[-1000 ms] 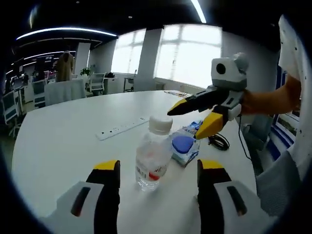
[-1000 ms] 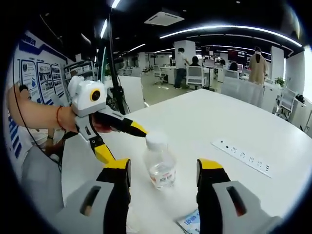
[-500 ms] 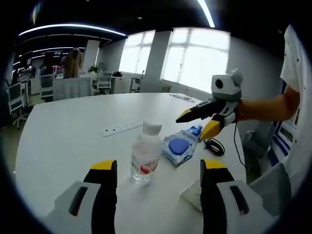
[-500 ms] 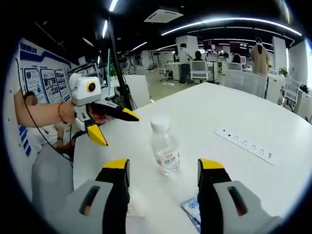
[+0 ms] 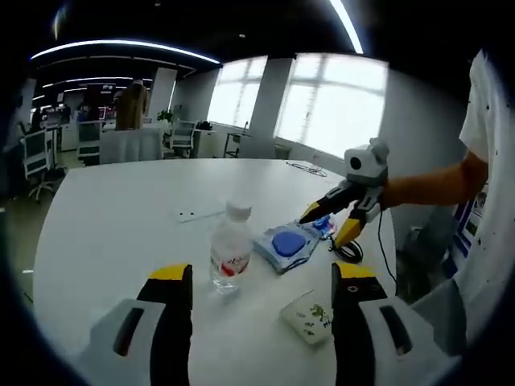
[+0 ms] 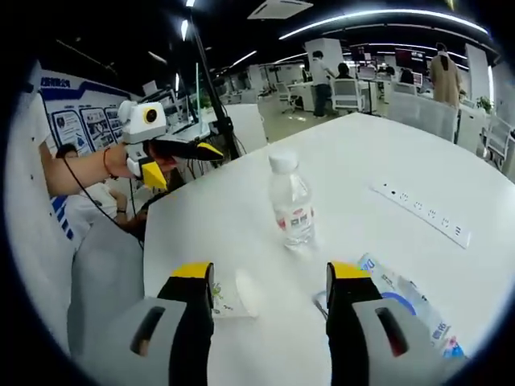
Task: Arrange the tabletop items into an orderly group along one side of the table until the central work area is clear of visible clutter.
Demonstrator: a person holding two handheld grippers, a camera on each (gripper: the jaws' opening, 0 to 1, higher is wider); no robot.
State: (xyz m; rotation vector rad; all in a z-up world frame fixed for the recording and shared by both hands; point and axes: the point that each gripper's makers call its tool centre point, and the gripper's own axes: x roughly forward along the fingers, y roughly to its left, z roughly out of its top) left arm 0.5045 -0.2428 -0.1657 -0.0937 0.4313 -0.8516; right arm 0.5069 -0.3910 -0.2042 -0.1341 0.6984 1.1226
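1. Left gripper view: the left gripper (image 5: 259, 301) is seen with its two yellow-tipped jaws spread wide and nothing between them, held above the white table (image 5: 105, 217).
2. Straight ahead of these jaws, slightly left of their centre line, the water bottle (image 5: 228, 257) is found standing upright on the table, its long axis vertical. It is judged to be the nearest item to the left gripper.
3. The bottle is seen as clear plastic with a white cap and a red-and-white label around its middle; it appears nearly empty.
4. Just beside the bottle, on its right, a blue wipes packet (image 5: 283, 245) lies flat. A small white sachet (image 5: 307, 316) lies nearer, close to the right jaw.
5. The right gripper (image 5: 331, 219) is seen beyond the packet with its jaws parted and empty, near a black cable (image 5: 348, 251) at the table edge.
6. In the right gripper view, the right gripper's own jaws (image 6: 269, 299) are shown apart, with the bottle (image 6: 291, 201) ahead and between their lines, the packet (image 6: 406, 305) to the right and the sachet (image 6: 229, 297) just beside the left jaw.
7. A white power strip (image 6: 422, 213) is seen well beyond the bottle.
8. No orderly grouping is judged to have been formed yet.
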